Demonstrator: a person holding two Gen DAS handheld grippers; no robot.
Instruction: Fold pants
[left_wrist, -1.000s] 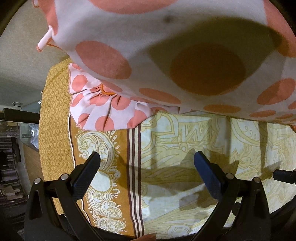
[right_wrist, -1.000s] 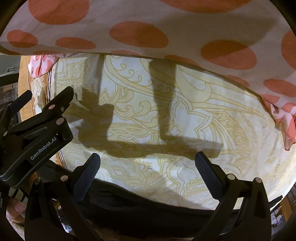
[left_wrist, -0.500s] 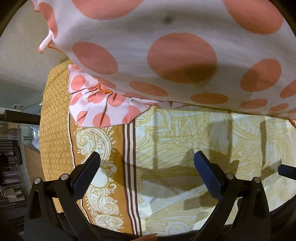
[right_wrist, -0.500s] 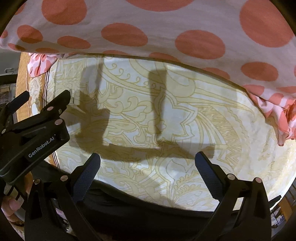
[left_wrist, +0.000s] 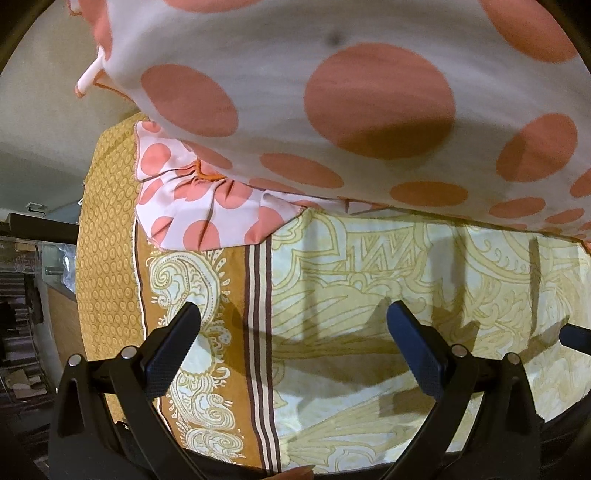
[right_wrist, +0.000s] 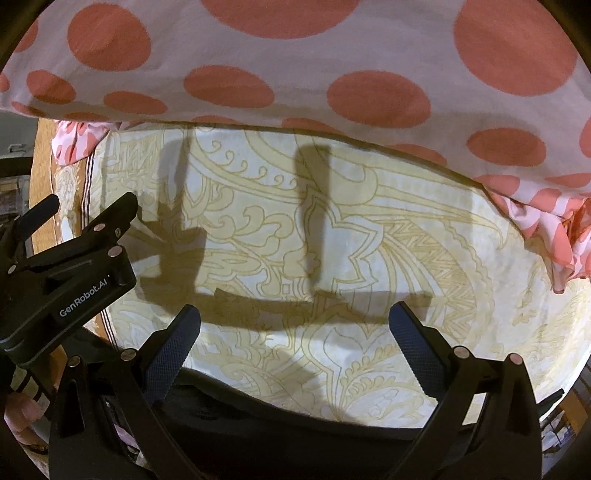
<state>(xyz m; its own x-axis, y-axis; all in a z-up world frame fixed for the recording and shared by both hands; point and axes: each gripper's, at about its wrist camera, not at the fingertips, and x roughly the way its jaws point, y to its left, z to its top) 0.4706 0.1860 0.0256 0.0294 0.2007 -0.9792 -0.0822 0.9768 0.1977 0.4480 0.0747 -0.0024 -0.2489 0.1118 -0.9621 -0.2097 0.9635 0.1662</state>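
Observation:
The pants (left_wrist: 332, 92) are white with large coral polka dots. They spread across the far part of the table and fill the top of both views (right_wrist: 295, 74). Their gathered waistband (left_wrist: 199, 184) lies at the far left, and a white drawstring end (left_wrist: 88, 77) sticks out beyond it. My left gripper (left_wrist: 291, 347) is open and empty, above the cloth, short of the pants' near edge. My right gripper (right_wrist: 293, 347) is open and empty too, beside it to the right. The left gripper's body (right_wrist: 66, 273) shows at the left of the right wrist view.
A cream and yellow paisley cloth (right_wrist: 332, 258) covers the table, with a brown striped border (left_wrist: 255, 332) and a mustard band (left_wrist: 107, 258) on the left. The table's near edge (right_wrist: 295, 410) runs below the right gripper. Shelves and clutter (left_wrist: 18, 332) stand off the left side.
The pants loom larger and lower in both views than a second ago: both grippers have moved towards them. Both grippers stay open.

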